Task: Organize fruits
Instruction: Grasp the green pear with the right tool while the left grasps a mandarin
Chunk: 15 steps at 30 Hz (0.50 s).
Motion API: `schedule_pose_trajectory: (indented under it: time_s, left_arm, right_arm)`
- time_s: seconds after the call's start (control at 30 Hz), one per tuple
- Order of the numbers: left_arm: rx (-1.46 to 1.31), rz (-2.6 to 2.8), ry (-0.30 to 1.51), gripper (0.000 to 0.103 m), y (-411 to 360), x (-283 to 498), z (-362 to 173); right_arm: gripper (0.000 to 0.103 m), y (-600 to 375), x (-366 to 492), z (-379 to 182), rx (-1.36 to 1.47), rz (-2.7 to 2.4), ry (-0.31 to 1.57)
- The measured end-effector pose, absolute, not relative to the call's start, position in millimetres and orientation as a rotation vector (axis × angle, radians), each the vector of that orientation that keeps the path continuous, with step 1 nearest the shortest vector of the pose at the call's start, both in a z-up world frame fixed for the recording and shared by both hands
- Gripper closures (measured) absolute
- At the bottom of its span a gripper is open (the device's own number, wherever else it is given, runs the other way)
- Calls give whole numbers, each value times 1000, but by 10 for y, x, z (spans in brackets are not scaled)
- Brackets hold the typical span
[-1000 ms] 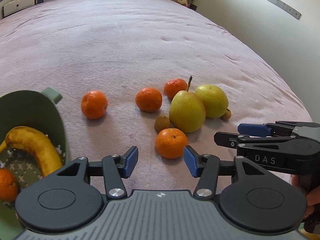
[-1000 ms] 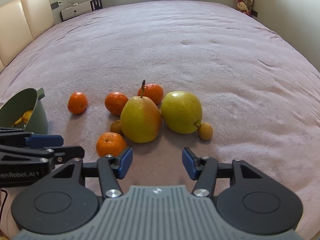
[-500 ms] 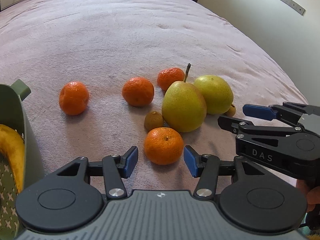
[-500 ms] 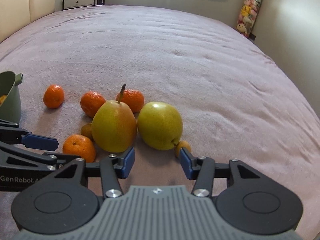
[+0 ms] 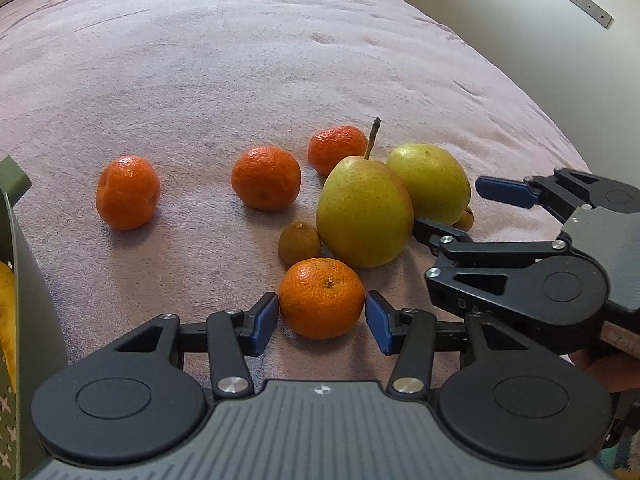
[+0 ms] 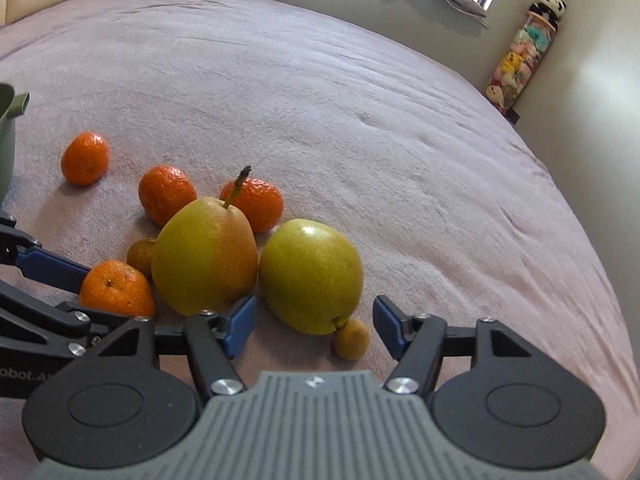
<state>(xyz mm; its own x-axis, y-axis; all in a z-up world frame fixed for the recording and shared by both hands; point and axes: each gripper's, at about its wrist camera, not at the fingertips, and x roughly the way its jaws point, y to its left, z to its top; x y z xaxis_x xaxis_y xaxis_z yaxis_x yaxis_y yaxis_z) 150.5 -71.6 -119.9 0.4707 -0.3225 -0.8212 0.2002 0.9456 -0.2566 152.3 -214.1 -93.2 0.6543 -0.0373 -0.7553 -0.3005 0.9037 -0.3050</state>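
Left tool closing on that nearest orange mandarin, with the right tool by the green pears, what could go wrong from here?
1. The left tool is closing around the nearest orange mandarin; the round fruit could squirt out on the soft pink blanket.
2. The small brown fruit and stemmed yellow-green pear sit close behind and may get nudged.
3. The right tool, opening at the rounder green pear, works close alongside; the tools could collide.

You can read "obot.A", cut off at the frame edge, on the left gripper (image 6: 60, 280); the right gripper (image 5: 460, 208) body shows "DA".
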Motion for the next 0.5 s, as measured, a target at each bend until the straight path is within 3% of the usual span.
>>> schedule_pose_trajectory:
  time_s: [0.17, 0.5]
  left_arm:
    - [-166, -316, 1053, 44, -695, 1549, -1226]
    - [-178, -330, 1058, 48, -701, 1551, -1248]
  right_arm:
    - [36, -2060, 1572, -997, -552, 158, 820]
    - [39, -2077, 1694, -1075, -518, 174, 845]
